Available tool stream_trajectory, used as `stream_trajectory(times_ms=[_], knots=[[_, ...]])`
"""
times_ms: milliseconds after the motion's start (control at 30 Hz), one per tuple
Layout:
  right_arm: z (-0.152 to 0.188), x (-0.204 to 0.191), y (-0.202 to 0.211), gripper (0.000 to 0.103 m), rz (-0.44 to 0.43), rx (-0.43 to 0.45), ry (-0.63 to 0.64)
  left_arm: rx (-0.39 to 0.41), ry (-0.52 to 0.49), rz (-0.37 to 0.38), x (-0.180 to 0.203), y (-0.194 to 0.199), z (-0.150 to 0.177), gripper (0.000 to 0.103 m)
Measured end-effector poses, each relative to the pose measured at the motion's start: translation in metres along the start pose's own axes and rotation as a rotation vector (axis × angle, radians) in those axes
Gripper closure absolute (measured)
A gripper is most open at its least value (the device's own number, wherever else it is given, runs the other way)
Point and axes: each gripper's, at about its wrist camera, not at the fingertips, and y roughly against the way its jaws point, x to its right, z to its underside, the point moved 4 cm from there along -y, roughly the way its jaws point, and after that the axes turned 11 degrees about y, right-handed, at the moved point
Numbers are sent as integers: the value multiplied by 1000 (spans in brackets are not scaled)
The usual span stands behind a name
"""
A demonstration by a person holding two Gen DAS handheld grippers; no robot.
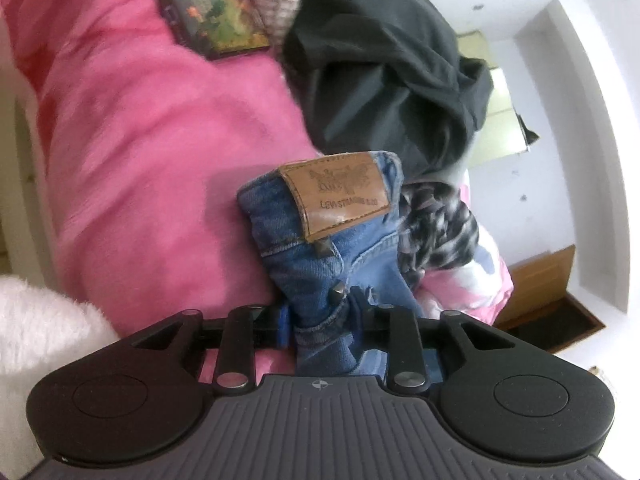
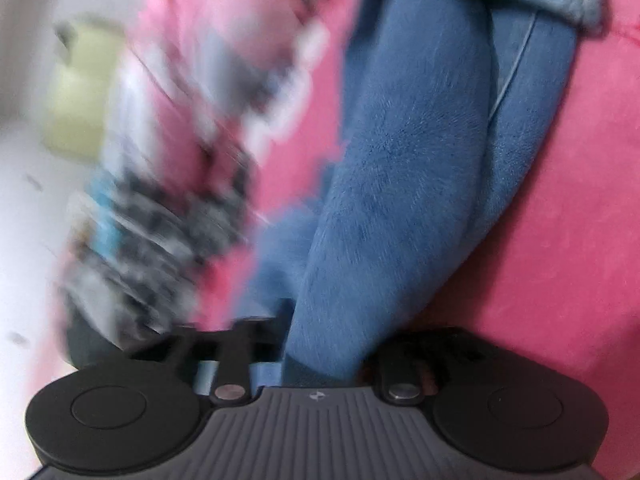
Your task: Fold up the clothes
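A pair of blue jeans [image 1: 352, 256] with a brown leather waistband patch [image 1: 340, 196] rises bunched from my left gripper [image 1: 324, 320], which is shut on the denim near the waistband. In the right wrist view a long fold of the same jeans [image 2: 404, 168] runs up from my right gripper [image 2: 320, 344], whose jaws are closed on the fabric. The fingertips of both grippers are hidden under the cloth. The jeans lie over a pink blanket [image 1: 140, 140].
A black garment [image 1: 380, 60] is heaped beyond the jeans, and a black-and-white patterned cloth [image 1: 436, 224] lies to their right. A phone [image 1: 208, 16] rests on the blanket at the far left. White fluffy fabric [image 1: 36, 320] sits near left. The pink blanket [image 2: 560, 240] fills the right.
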Motion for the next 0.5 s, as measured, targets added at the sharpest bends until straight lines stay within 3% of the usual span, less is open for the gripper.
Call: stream_trajectory(times_ms=[100,200,267,333,500], knots=[[-4,-7,15,41,-6,-55,48,-1,-52,-17,5,2,-1,66],[-2,-13,45,18,69,-66,152,12,-85,-24,6,10,-2,62],[3,-20,72,17,135,-48,251,24,-107,-31,8,18,-5,59],[9,-34,93,17,143,-30,345,50,-134,-39,11,27,-10,56],[22,-108,99,16,11,20,653,124,-237,-46,25,50,-25,47]])
